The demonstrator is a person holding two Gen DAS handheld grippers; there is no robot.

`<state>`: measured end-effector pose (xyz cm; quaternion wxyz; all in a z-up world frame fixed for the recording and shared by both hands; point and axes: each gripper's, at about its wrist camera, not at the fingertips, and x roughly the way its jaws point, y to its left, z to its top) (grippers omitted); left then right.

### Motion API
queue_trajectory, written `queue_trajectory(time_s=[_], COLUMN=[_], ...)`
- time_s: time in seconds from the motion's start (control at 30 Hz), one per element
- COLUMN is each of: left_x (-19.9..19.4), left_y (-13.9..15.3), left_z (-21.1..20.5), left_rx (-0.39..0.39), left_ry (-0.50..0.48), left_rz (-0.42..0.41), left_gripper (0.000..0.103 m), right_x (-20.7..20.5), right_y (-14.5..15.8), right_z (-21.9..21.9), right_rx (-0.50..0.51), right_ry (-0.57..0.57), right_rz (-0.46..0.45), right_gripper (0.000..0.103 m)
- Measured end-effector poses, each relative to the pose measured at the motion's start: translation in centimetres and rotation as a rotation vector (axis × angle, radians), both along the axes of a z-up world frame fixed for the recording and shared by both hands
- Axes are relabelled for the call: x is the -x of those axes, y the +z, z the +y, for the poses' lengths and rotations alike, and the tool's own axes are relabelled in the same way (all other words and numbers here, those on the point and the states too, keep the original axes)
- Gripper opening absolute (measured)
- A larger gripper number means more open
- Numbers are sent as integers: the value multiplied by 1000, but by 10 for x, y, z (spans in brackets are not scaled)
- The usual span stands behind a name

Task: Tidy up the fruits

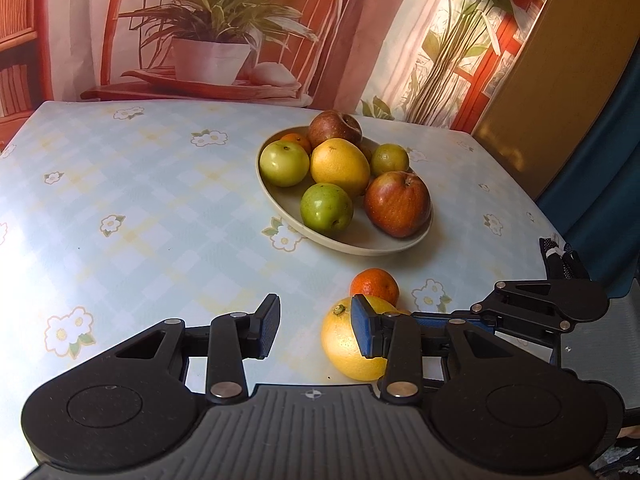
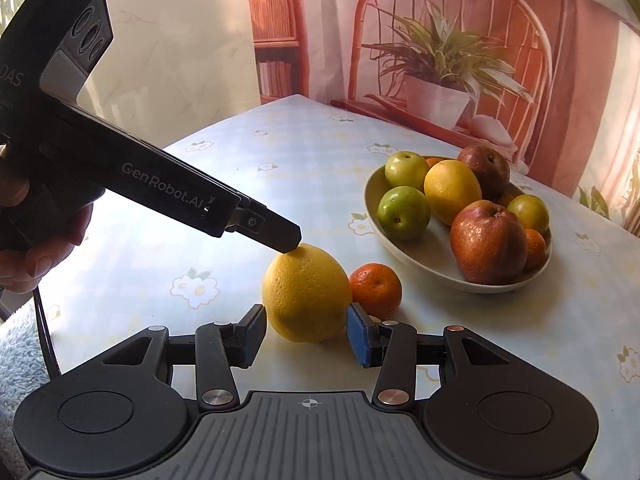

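A large yellow citrus (image 2: 306, 280) rests on the flowered tablecloth, with a small mandarin (image 2: 376, 286) right behind it. My right gripper (image 2: 306, 314) is open, its fingertips just short of the citrus on either side; nothing is clamped. My left gripper (image 2: 286, 240) comes in from the left and its tip touches the top of the citrus. In the left wrist view my left gripper (image 1: 314, 328) stands open over bare cloth, with the citrus (image 1: 344, 352) and mandarin (image 1: 376, 286) behind its right finger. A beige bowl (image 1: 360, 250) holds red and green apples and citrus.
The bowl (image 2: 400, 256) stands beyond and to the right of the loose fruit. A hand (image 2: 24, 240) holds the left gripper's handle. A printed backdrop of a chair and plant (image 1: 212, 40) rises at the table's far edge. Blue fabric (image 1: 592, 184) hangs at the right.
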<state>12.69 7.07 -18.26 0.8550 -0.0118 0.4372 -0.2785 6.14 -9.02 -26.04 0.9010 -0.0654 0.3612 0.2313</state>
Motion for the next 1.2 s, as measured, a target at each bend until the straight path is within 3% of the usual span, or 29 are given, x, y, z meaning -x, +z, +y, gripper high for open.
queue_trajectory(time_s=[0.23, 0.4, 0.6, 1.2], left_x=[-4, -9, -10, -15], left_y=[-4, -13, -20, -24], left_z=[4, 8, 3, -1], left_rx=[53, 156, 210, 221], left_ry=[17, 54, 54, 60], left_rz=[43, 124, 163, 147], left_gripper=[41, 41, 41, 41], right_x=[-6, -4, -4, -3], right_y=[-6, -8, -10, -12], right_z=[1, 0, -5, -2], right_rx=[9, 16, -15, 6], right_ry=[-10, -5, -17, -27], right_rz=[-7, -20, -10, -33], right_gripper=[45, 45, 44, 43])
